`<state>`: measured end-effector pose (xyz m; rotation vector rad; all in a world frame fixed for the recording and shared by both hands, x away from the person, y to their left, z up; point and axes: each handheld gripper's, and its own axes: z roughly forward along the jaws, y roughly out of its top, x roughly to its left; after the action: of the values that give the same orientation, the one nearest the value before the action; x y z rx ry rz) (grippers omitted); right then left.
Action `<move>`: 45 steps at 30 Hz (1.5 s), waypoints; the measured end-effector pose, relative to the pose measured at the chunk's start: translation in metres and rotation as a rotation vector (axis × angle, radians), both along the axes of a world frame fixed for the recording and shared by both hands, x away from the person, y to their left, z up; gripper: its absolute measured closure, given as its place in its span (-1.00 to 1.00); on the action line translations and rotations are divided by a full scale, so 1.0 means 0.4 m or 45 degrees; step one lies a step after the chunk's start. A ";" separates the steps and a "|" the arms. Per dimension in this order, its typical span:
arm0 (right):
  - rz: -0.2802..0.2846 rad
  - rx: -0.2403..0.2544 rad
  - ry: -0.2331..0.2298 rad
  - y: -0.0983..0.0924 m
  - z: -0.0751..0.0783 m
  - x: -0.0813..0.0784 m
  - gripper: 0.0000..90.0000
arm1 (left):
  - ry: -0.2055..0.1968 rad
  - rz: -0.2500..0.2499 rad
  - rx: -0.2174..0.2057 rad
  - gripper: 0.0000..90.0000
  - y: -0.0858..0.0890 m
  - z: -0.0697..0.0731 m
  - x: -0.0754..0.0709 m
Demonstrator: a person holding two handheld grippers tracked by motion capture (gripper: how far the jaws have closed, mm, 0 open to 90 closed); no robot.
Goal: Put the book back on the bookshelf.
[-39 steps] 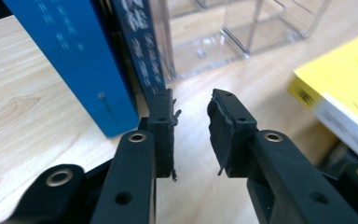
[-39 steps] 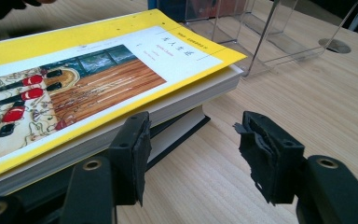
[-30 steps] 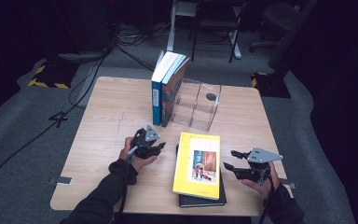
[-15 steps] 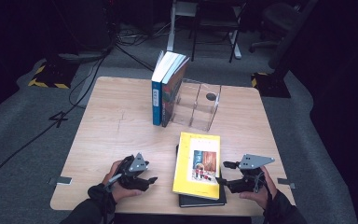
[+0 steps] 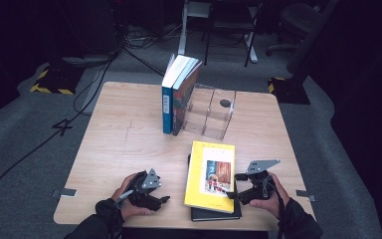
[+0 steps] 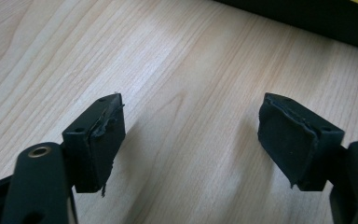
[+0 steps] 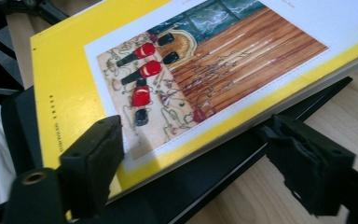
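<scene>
A yellow book (image 5: 210, 174) with a picture on its cover lies flat on a black book (image 5: 214, 214) near the table's front edge. My right gripper (image 5: 235, 186) is at the yellow book's right edge. In the right gripper view its jaws have just been opening and stand open (image 7: 200, 140), one pad over the yellow cover (image 7: 168, 70) and the other beside the black book (image 7: 205, 182), neither pressing. My left gripper (image 5: 163, 198) rests left of the books. Its jaws have also just been opening and are open (image 6: 191, 121) over bare wood with nothing between them.
Two upright books (image 5: 179, 94) lean against a clear acrylic holder (image 5: 210, 113) at the back middle of the wooden table (image 5: 119, 139). A black book's edge (image 6: 307, 23) shows in the left gripper view. Chairs and cables are on the floor beyond.
My left hand has drawn back from the table's middle left to the near edge. My right hand has shifted left, up to the yellow book's edge.
</scene>
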<state>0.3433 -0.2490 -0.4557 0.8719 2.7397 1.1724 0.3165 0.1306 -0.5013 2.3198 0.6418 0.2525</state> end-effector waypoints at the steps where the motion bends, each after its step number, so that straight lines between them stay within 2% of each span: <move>1: 0.005 -0.001 -0.004 0.002 0.000 0.004 -0.58 | 0.002 -0.004 -0.005 -0.49 -0.001 -0.001 0.002; 4: 0.012 -0.016 -0.002 0.010 0.003 0.013 -0.59 | 0.004 -0.012 -0.029 -0.55 -0.002 -0.008 0.009; 17: 0.033 -0.036 -0.069 0.026 0.016 0.036 -0.54 | 0.009 -0.014 -0.032 -0.61 -0.012 -0.009 0.021; 20: 0.029 -0.016 -0.095 0.032 0.021 0.043 -0.46 | 0.007 -0.016 -0.030 -0.61 -0.013 -0.009 0.022; 21: 0.021 0.015 -0.107 0.035 0.029 0.047 -0.37 | 0.006 -0.017 -0.030 -0.61 -0.013 -0.009 0.022; 23: 0.031 0.044 -0.122 0.040 0.035 0.049 -0.33 | 0.006 -0.017 -0.029 -0.61 -0.014 -0.009 0.023; 27: 0.051 0.045 -0.117 0.054 0.031 0.058 -0.28 | 0.008 -0.013 -0.031 -0.61 -0.015 -0.009 0.023; 32: 0.066 0.097 -0.091 0.070 0.018 0.076 -0.05 | 0.007 -0.007 -0.029 -0.61 -0.018 -0.008 0.027; 35: 0.082 0.131 -0.077 0.075 0.013 0.085 0.21 | 0.007 0.000 -0.029 -0.61 -0.022 -0.008 0.032; 36: 0.082 0.131 -0.077 0.075 0.013 0.085 0.21 | 0.007 0.000 -0.029 -0.61 -0.022 -0.008 0.032; 37: 0.077 0.159 -0.075 0.073 0.011 0.092 0.40 | 0.007 0.005 -0.030 -0.61 -0.025 -0.008 0.035; 38: 0.079 0.179 -0.080 0.071 0.011 0.094 0.46 | 0.008 0.015 -0.029 -0.61 -0.028 -0.008 0.040; 43: 0.090 0.209 -0.102 0.072 0.009 0.095 0.62 | 0.005 0.033 -0.029 -0.52 -0.039 -0.005 0.062; 45: 0.098 0.228 -0.124 0.076 0.010 0.090 0.67 | -0.006 0.062 -0.046 -0.50 -0.043 0.001 0.086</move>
<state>0.3794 -0.2187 -0.4517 0.7082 2.6439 1.4517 0.3510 0.1134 -0.5010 2.2703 0.6957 0.2660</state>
